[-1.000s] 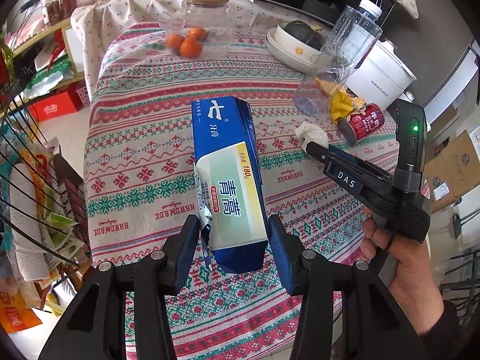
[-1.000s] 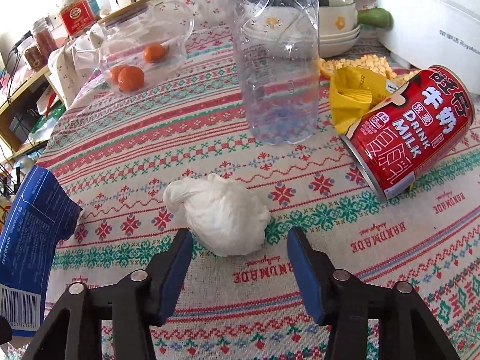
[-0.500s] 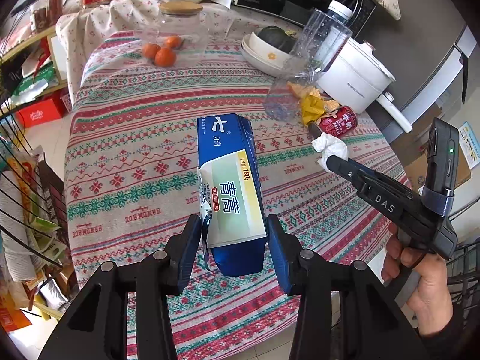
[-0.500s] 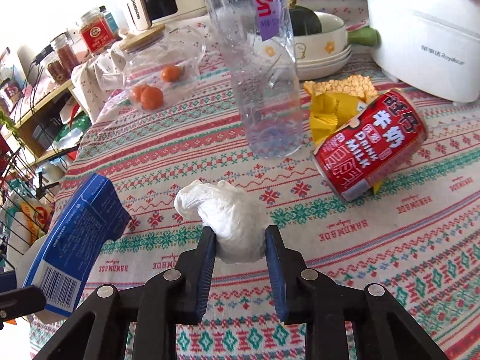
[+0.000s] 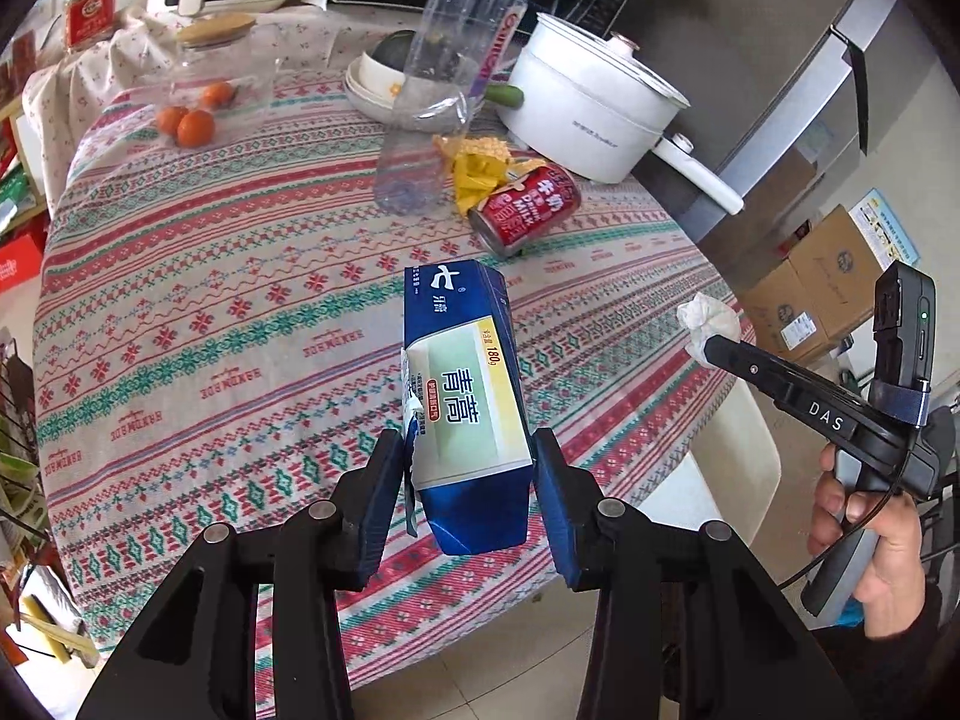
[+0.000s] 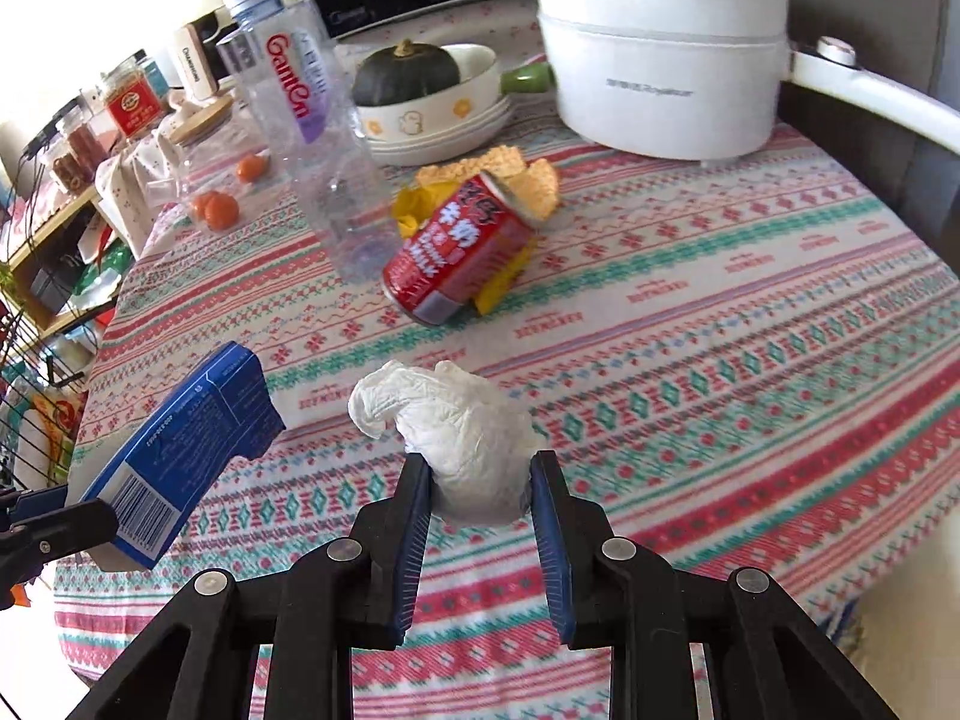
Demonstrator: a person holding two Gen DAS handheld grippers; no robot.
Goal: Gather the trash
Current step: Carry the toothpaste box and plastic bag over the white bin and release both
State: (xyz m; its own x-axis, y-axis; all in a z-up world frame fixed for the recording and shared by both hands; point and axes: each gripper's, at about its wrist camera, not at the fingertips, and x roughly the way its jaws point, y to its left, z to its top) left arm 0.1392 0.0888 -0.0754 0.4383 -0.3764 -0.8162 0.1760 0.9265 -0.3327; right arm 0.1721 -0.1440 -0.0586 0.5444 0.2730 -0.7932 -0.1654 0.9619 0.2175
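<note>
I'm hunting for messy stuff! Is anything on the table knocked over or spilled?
Yes. The red milk drink can lies on its side atop a crumpled yellow wrapper, by the empty water bottle. Crumbly yellow bits lie spilled on the tablecloth behind the can.

I see a white electric pot (image 6: 660, 54) at the far edge of my patterned tablecloth (image 6: 750, 324), beside a dark green squash (image 6: 405, 73) in stacked bowls (image 6: 438, 120).

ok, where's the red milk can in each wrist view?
Left wrist: red can lies on its side, upper centre, right of the clear bottle.
Right wrist: can left of centre, upper half, beyond the tissue wad in the right gripper.
Shared landmark: white pot, behind the can in both views.
</note>
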